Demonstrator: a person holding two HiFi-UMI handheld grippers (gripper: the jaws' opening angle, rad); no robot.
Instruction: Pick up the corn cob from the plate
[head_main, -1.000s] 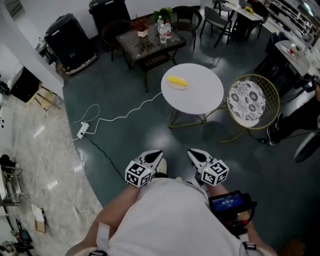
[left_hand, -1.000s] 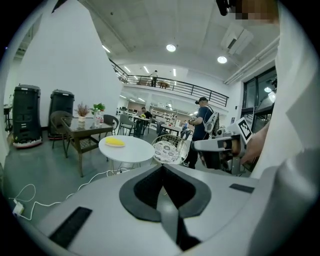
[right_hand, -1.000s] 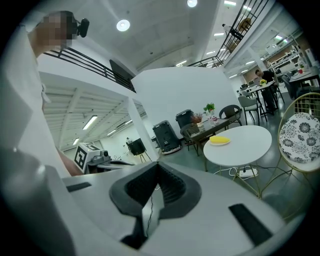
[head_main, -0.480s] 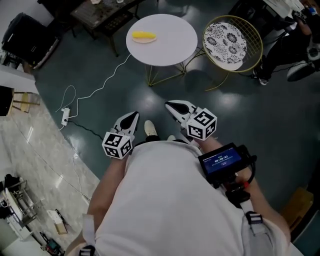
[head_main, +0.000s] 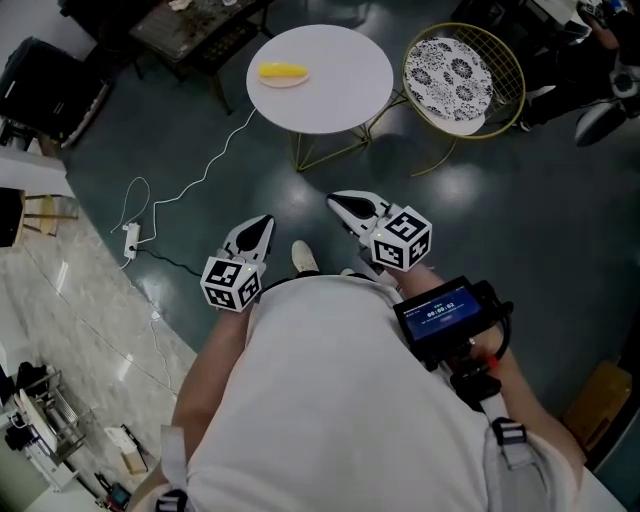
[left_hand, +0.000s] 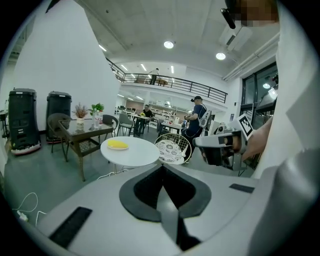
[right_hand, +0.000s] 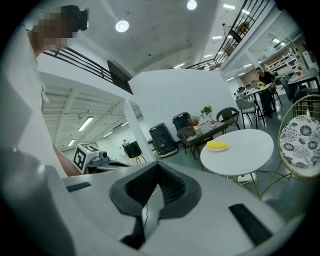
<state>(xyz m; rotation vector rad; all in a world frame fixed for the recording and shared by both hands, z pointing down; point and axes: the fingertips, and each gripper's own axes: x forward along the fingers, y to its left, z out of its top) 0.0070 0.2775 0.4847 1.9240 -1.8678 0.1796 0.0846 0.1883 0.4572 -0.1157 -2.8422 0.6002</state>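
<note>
Corn cob (head_main: 283, 71): yellow, lying on plate (head_main: 272, 81) near the far-left edge of round white table (head_main: 345, 75), well apart from both grippers.
Left gripper (head_main: 263, 224): jaws together, nothing between them; held low by the body, probably because the table is not yet within reach.
Right gripper (head_main: 343, 204): jaws closed, empty, pointing toward the table.
Writing: black-and-white square markers on the cubes; digits on the blue screen (head_main: 437, 312) too small to read.
</note>
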